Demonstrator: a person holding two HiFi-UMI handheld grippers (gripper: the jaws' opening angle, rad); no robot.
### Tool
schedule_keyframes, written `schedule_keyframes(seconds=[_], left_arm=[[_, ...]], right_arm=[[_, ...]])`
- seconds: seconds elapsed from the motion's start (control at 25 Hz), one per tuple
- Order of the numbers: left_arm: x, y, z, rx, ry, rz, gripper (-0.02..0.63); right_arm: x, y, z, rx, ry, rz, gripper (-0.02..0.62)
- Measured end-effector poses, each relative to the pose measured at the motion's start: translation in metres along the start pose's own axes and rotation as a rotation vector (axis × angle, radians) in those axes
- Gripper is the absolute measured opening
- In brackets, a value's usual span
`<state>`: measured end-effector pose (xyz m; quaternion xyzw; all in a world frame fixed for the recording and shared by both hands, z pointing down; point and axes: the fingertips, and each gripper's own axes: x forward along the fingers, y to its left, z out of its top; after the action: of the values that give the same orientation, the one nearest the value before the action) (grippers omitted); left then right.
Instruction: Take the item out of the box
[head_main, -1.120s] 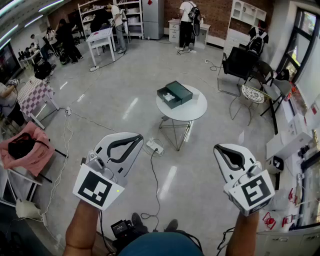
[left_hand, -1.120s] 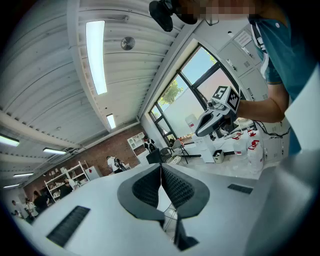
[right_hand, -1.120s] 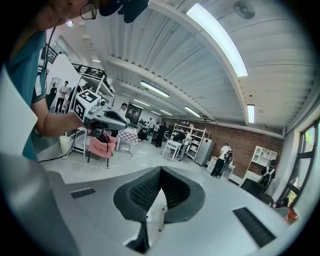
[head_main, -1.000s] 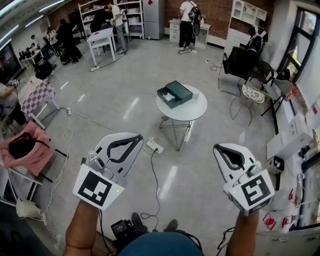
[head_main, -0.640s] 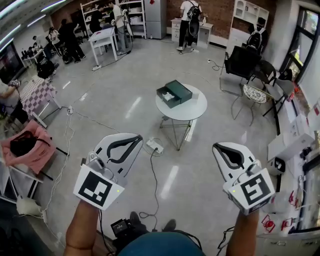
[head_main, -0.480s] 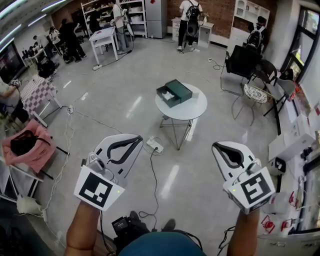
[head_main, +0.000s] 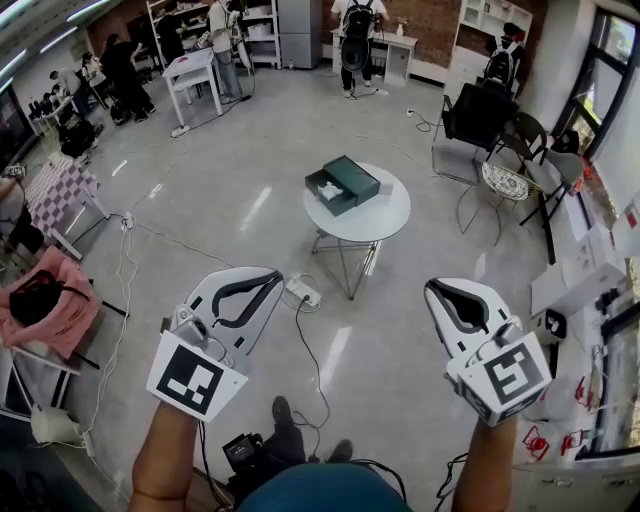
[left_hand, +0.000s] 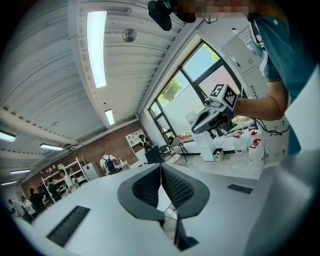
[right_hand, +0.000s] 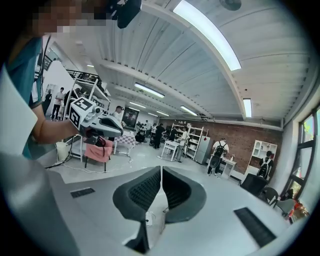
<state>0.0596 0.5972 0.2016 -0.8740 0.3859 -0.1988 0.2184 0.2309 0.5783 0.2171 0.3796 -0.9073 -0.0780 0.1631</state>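
The box (head_main: 345, 183) sits on the table (head_main: 375, 225), toward its far left edge, straight ahead of both claws and well apart from them. It lies roughly between them, a shade nearer the left claw (head_main: 272, 280) than the right claw (head_main: 432, 292). It rests skewed, a corner toward the person, its open half on the left with a pale item (head_main: 327, 192) inside, too small to identify. Each claw is closed on nothing, pads together. Neither looks within reach yet; the left seems better placed for the open half, and would have to open first
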Motion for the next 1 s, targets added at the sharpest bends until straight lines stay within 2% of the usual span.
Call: schedule_keyframes(seconds=[0.44, 0.76, 1.0], left_arm=[[0.031, 0.146, -0.071, 0.004, -0.078, -0.086, 0.021], [0.035, 0.217, -0.111, 0.012, -0.122, -0.129, 0.021], [0.039, 0.254, -0.14, -0.005, -0.135, -0.138, 0.021]], right_arm=[[0.142, -0.008, 0.046, 0.046, 0.042, -0.111, 0.04], [0.216, -0.003, 0.071, 0.062, 0.083, -0.176, 0.04], [0.267, 0.004, 0.089, 0.045, 0.077, -0.151, 0.04]])
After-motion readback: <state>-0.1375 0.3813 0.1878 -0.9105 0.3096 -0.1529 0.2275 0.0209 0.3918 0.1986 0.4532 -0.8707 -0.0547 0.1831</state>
